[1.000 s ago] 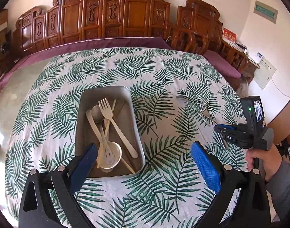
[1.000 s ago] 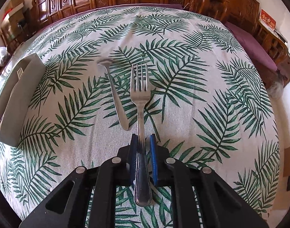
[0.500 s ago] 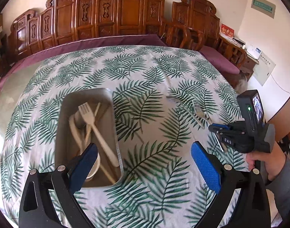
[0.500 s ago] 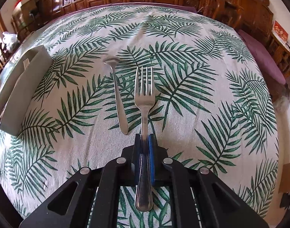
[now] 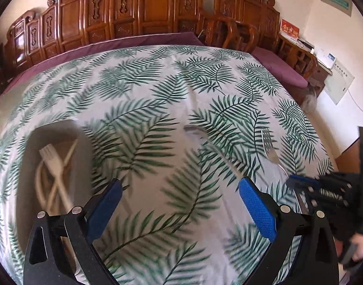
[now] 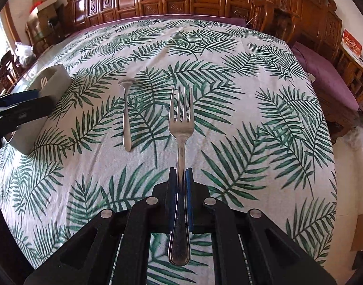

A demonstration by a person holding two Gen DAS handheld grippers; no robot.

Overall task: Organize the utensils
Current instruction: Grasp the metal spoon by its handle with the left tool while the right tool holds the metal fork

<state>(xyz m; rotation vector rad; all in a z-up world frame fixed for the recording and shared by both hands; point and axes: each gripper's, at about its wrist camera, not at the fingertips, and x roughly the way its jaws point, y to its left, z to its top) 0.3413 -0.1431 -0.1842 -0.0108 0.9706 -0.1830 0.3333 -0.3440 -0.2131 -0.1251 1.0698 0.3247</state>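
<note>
- Right claw (image 6: 180, 178) is pinching metal fork (image 6: 180, 128) by the handle, above the worktop (image 6: 264, 95); thin grip, fork risking pivoting or slipping.
- Left claw (image 5: 180, 206) is hanging wide, empty; could be clipping grey tray (image 6: 55, 76) at 10 o'clock.
- Spoon (image 6: 126, 116) is lying at 11 o'clock.

Your right gripper (image 6: 180, 175) points steeply down, its jaws clamped on the metal fork (image 6: 180, 128). Your left gripper (image 5: 180, 204) angles down too, its 2 fingers spread wide with nothing between.

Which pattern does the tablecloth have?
Green palm-like leaves on a white tablecloth; the right wrist view shows it most sharply.
</note>
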